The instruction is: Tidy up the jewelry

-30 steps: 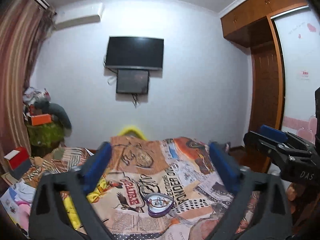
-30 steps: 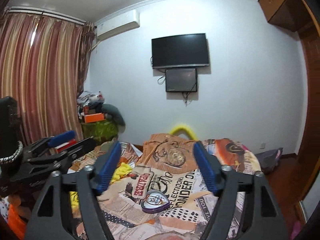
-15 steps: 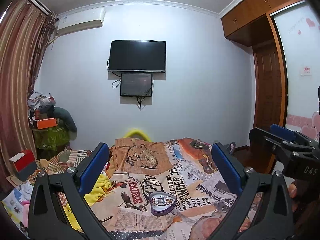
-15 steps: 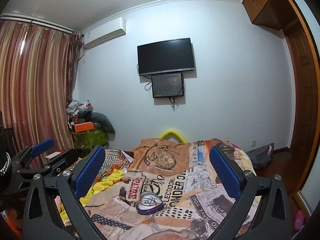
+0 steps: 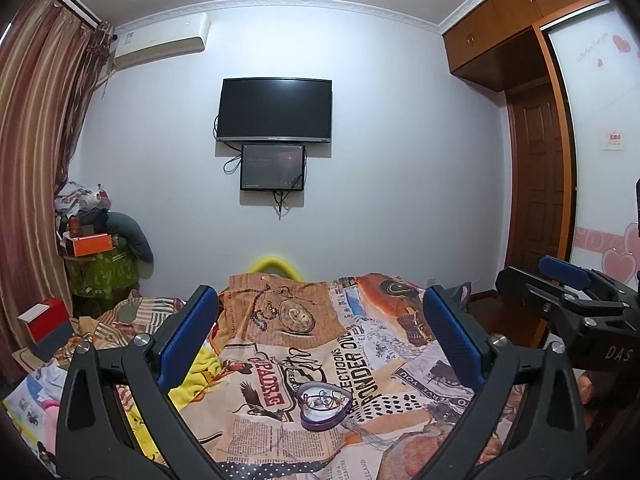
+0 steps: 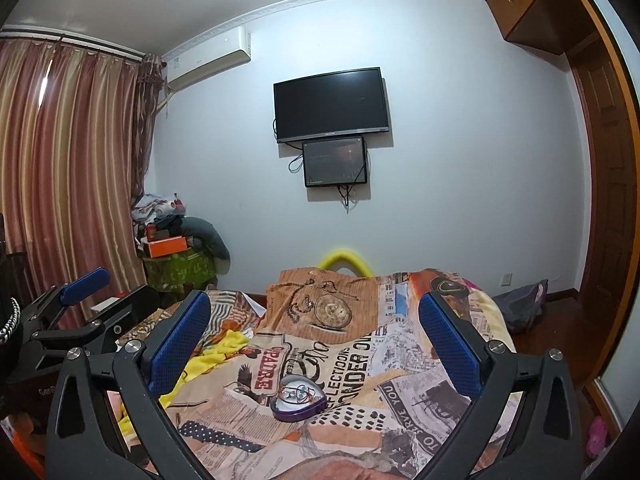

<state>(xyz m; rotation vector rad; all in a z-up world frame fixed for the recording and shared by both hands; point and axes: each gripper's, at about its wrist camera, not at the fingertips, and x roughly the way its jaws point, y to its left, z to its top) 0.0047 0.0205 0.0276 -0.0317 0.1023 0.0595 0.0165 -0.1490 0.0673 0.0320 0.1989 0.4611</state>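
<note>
A purple heart-shaped jewelry box (image 5: pixel 325 405) lies open on the patterned bedspread (image 5: pixel 360 360), with small pieces of jewelry inside. It also shows in the right wrist view (image 6: pixel 297 397). My left gripper (image 5: pixel 320 320) is open and empty, held above and short of the box. My right gripper (image 6: pixel 314 316) is open and empty, also above and short of the box. The right gripper shows at the right edge of the left wrist view (image 5: pixel 576 300). The left gripper shows at the left edge of the right wrist view (image 6: pixel 84 304).
A yellow cloth (image 6: pixel 212 356) lies on the bed's left side. A cluttered stand with an orange box (image 5: pixel 90 245) stands by the curtain. A TV (image 5: pixel 275 109) hangs on the far wall. A wooden wardrobe and door (image 5: pixel 536 208) are at the right.
Both grippers have tilted upward and drawn back, so more wall and ceiling show. The right gripper's jaws have opened wider. The box has not moved.
</note>
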